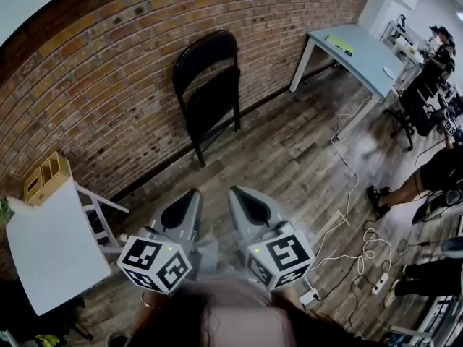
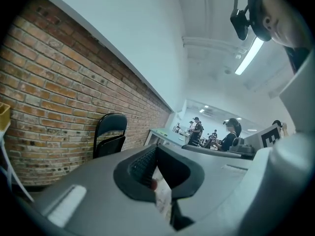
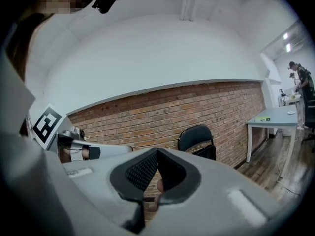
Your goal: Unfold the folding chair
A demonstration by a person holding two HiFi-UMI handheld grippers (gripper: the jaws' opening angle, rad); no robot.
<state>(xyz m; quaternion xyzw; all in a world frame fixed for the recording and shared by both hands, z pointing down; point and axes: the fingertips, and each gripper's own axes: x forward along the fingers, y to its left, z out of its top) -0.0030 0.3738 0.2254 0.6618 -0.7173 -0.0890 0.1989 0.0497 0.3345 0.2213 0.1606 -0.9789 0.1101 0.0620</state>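
Brick wall [image 1: 108, 85] backs folded chair [image 1: 211, 96], between white table [image 1: 54, 255] and floor cables [image 1: 350, 166].

I'm holding the left tool [image 1: 189, 198] and the right tool [image 1: 244, 196] side by side in front of me, close together but apart, both pointing forward and tipping only slightly downward. Each tool's jaws are sitting fully together, gripping nothing. The left marker cube [image 1: 154, 264] and the right marker cube [image 1: 281, 257] are facing up at me, nearest my body.
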